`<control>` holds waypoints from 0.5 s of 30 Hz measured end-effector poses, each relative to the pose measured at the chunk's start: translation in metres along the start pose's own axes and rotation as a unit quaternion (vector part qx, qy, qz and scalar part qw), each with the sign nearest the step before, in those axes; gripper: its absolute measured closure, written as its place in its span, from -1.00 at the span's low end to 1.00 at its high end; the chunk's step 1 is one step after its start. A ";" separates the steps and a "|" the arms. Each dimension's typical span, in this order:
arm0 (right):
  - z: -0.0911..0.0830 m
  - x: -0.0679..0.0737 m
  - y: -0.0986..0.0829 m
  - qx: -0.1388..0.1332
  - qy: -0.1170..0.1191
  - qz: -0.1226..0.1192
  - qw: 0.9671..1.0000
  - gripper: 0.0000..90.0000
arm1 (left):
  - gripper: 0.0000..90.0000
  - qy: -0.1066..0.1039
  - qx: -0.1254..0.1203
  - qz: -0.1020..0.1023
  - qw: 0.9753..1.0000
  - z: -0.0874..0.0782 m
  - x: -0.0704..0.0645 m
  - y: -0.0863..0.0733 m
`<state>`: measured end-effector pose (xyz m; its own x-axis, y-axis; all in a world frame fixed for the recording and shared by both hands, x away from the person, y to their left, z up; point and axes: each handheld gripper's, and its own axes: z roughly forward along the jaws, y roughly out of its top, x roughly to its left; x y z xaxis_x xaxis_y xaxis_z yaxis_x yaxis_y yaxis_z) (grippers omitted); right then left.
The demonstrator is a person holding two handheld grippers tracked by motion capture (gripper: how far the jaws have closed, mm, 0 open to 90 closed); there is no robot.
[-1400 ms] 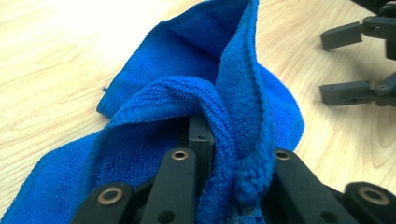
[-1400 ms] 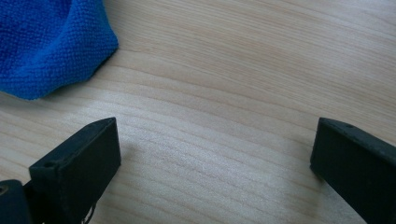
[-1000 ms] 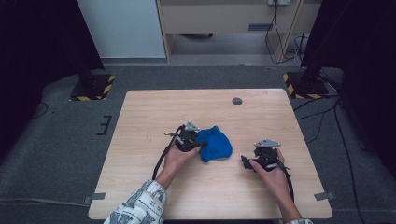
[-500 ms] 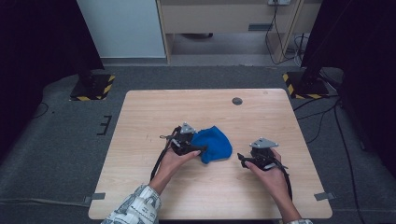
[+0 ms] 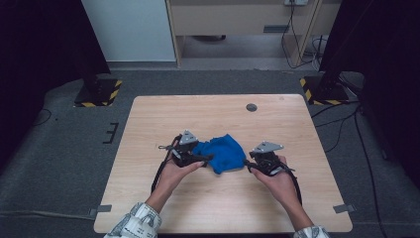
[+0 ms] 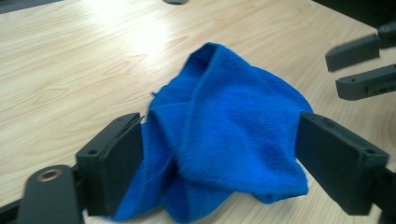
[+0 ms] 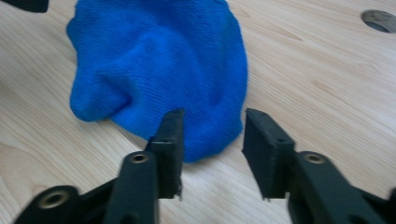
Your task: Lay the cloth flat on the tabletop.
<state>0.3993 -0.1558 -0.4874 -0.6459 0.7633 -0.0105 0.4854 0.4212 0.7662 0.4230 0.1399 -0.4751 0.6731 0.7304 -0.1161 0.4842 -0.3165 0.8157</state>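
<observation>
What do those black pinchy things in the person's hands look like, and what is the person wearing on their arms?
Each hand holds a black tool. The left gripper and the right gripper each carry a grey three-cornered plate on top and trail a black cable. Seen close in the gripper views, the jaws are flat, blocky black pads on arms with round metal rivets. The left sleeve is pale with a dark printed pattern.

1 blue cloth [image 5: 221, 154], 2 hand-held grippers, left hand-held gripper [image 5: 204, 159], right hand-held gripper [image 5: 249, 165], 1 table [image 5: 163, 114]
</observation>
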 end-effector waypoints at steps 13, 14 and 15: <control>0.021 0.026 0.037 -0.009 0.034 -0.035 0.999 0.79 | -0.02 0.022 -0.001 -0.009 1.000 -0.019 0.021 -0.023; 0.024 0.028 0.038 -0.006 0.038 -0.039 0.999 0.76 | 0.01 0.022 0.007 -0.009 1.000 -0.019 0.022 -0.027; 0.026 0.029 0.039 -0.005 0.038 -0.041 0.998 0.68 | 0.03 0.022 0.007 -0.009 1.000 -0.019 0.022 -0.027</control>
<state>0.4148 -0.1044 -0.4744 -0.7264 0.6868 -0.0241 0.4236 0.4751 0.7712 0.4146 0.1761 -0.4890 0.6389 0.7621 -0.1051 0.5034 -0.3109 0.8062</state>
